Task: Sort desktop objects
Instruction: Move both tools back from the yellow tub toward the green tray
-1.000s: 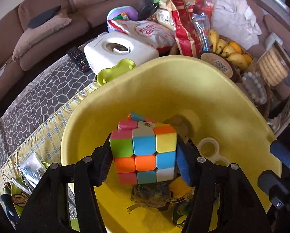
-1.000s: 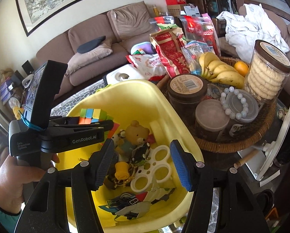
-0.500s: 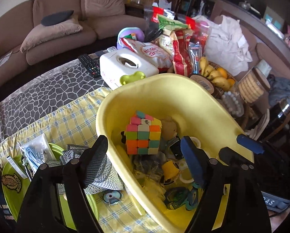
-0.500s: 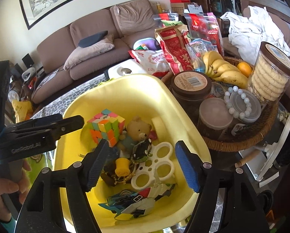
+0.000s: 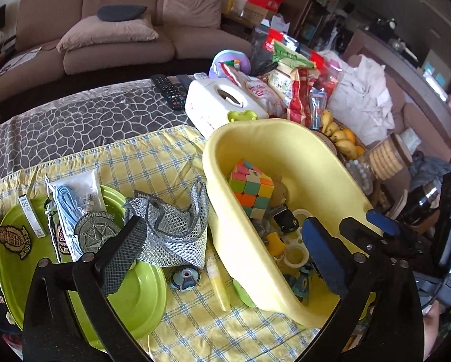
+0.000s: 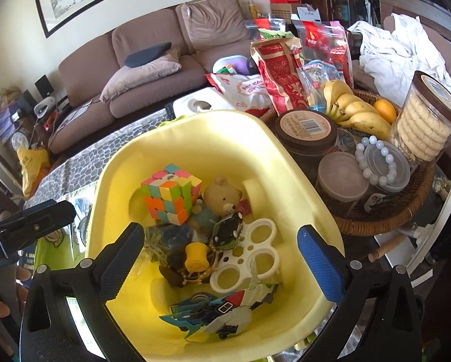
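Both of our tools are gaping wide and empty, jaws having just been opening: the left hand-held gripper (image 5: 222, 250) over the bench edge of the yellow tub (image 5: 225, 208), the right hand-held gripper (image 6: 219, 259) above its contents. We are seeing the puzzle cube (image 6: 171, 193) already lying inside beside the toy bear (image 6: 220, 202). Several items, we judge, are waiting: the mesh pouch (image 5: 174, 226), the green plates (image 5: 134, 295) and their badges.

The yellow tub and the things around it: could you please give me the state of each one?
yellow tub: upright, part filled.
puzzle cube: lying in the tub, scrambled, released.
toy bear: in the tub, beside the cube.
mesh bag: crumpled, on the cloth outside the tub.
left hand-held gripper: open, empty, jaws just opened.
right hand-held gripper: open, empty, above the tub, jaws just opened.
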Demonstrator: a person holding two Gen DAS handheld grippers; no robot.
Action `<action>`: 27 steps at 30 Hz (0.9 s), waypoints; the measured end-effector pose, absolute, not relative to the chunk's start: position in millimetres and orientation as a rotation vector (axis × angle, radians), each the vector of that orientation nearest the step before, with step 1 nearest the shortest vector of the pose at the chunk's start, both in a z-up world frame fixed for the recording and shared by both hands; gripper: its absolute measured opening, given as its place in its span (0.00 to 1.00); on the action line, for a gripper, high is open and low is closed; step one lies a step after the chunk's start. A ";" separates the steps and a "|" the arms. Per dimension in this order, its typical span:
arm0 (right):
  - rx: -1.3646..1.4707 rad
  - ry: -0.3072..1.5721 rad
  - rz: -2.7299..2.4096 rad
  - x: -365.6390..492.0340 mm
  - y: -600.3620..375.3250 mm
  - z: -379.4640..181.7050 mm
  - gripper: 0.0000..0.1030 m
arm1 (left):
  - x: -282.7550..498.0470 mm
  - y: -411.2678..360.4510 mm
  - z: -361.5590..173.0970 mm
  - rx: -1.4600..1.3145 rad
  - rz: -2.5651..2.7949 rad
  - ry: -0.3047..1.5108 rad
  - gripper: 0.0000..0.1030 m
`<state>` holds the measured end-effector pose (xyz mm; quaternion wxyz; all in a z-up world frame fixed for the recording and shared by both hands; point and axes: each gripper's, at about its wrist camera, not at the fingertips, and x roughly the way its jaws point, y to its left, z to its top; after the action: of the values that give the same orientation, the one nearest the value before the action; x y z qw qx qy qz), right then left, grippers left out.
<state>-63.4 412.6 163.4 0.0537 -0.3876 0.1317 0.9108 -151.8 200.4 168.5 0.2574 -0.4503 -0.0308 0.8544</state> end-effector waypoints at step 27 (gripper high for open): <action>-1.212 0.248 2.955 -89.0 306.4 181.1 1.00 | -117.2 42.1 134.8 -1.294 2.558 -0.076 1.00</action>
<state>-89.0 306.4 181.1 -0.0311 -0.3782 0.0772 0.9220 -117.2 42.1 134.8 0.1367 -0.4470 -0.0263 0.8836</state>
